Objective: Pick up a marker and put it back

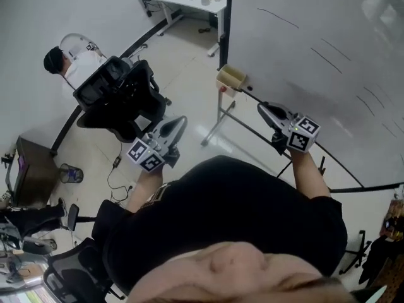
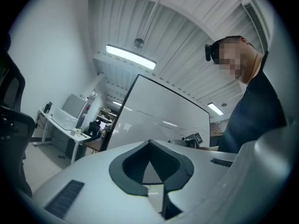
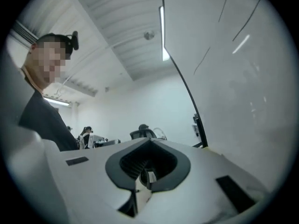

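My right gripper is up at the tray rail along the bottom of the whiteboard, just right of a small tan box. In the right gripper view the jaws are closed, and the round dark end of a marker with a white label sits between them. The marker does not show in the head view. My left gripper hangs lower to the left, away from the board, over the floor. Its jaws are closed with nothing in them.
A black office chair stands left of my left gripper, and a seated person is behind it. A white desk stands at the back. The whiteboard's stand legs reach onto the floor between the grippers.
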Motion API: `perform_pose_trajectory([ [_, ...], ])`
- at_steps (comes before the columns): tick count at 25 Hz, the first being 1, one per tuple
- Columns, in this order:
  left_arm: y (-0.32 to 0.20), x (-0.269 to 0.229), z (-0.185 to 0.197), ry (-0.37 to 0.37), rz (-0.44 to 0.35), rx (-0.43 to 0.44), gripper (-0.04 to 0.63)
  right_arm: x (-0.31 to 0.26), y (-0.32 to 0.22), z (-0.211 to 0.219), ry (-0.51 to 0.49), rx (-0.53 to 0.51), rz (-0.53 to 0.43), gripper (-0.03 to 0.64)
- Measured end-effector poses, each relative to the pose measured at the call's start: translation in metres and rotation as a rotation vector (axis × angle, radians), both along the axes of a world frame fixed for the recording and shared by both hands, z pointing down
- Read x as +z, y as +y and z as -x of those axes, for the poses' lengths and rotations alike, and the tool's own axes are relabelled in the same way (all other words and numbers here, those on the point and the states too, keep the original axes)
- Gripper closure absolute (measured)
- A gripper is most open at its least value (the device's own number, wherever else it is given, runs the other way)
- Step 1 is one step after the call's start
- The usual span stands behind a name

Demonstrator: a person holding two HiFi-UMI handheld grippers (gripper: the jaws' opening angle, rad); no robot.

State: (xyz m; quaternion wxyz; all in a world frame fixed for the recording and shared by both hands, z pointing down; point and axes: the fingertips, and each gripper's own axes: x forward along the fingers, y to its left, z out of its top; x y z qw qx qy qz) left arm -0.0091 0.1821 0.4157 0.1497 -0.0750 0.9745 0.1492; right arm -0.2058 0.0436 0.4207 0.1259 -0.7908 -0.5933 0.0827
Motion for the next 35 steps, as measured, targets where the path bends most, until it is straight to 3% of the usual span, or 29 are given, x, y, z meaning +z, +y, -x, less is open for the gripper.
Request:
perform_pose_trajectory([
  [2, -0.015, 0.016, -0.036, 0.024, -0.022, 0.045, 0.592, 0.005, -0.029, -0.033, 0.065, 0.068, 0.065, 0.611],
  [5, -0.033, 0.034, -0.09, 0.086, -0.011, 0.091, 0.592, 0.023, -0.051, -0.086, 0.131, 0.141, 0.072, 0.612],
  [9, -0.05, 0.03, -0.146, 0.099, 0.002, 0.092, 0.592, 0.015, -0.051, -0.16, 0.098, 0.07, 0.076, 0.612],
  [12, -0.065, 0.029, -0.166, 0.091, 0.009, 0.075, 0.592, -0.003, -0.053, -0.185, 0.051, 0.042, 0.122, 0.612],
  [18, -0.106, 0.018, -0.164, 0.059, 0.06, 0.021, 0.592, -0.029, -0.09, -0.188, 0.036, -0.023, 0.198, 0.615],
  [23, -0.144, 0.014, -0.138, 0.033, 0.043, -0.014, 0.592, -0.026, -0.132, -0.172, -0.01, -0.055, 0.179, 0.615],
  [26, -0.166, 0.015, -0.122, 0.035, 0.071, 0.0, 0.592, -0.024, -0.15, -0.153, -0.011, -0.035, 0.173, 0.615],
  [35, -0.169, 0.006, -0.132, 0.028, 0.08, -0.039, 0.592, -0.026, -0.156, -0.156, -0.005, -0.045, 0.187, 0.615],
])
